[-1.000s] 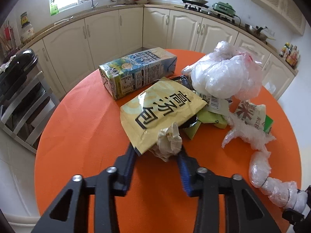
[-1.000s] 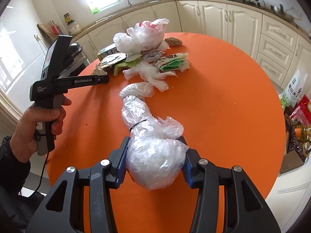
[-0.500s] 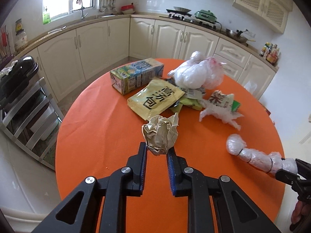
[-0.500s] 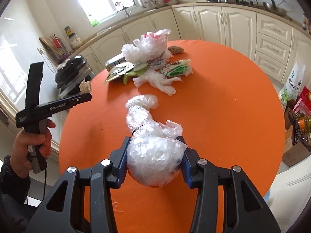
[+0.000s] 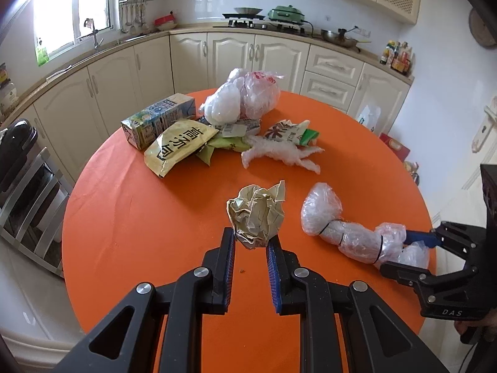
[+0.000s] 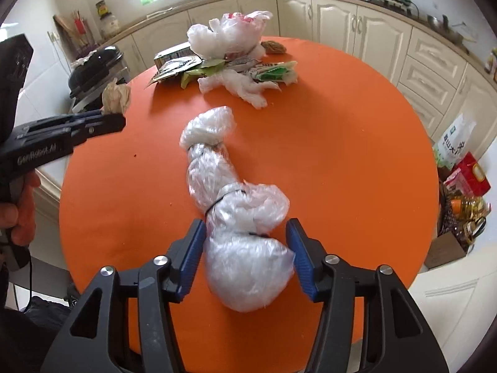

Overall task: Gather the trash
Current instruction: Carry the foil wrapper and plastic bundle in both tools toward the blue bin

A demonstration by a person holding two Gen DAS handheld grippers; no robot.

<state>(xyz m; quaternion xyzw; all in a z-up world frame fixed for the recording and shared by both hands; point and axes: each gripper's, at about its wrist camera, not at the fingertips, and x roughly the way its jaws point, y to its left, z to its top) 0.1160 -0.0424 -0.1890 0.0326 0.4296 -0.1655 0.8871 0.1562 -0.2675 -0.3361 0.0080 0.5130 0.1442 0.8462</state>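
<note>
While the left hand-held gripper (image 5: 250, 245) stays clamped on the crumpled paper wad (image 5: 256, 214) above the orange surface (image 5: 139, 217), the right hand-held gripper (image 6: 245, 242), jaws just opening, straddles the plastic bundle (image 6: 236, 217); clear it before withdrawing.

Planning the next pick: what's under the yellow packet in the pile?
The yellow packet overlaps a green wrapper and leans against the carton. Whatever lies beneath its middle is covered.
</note>
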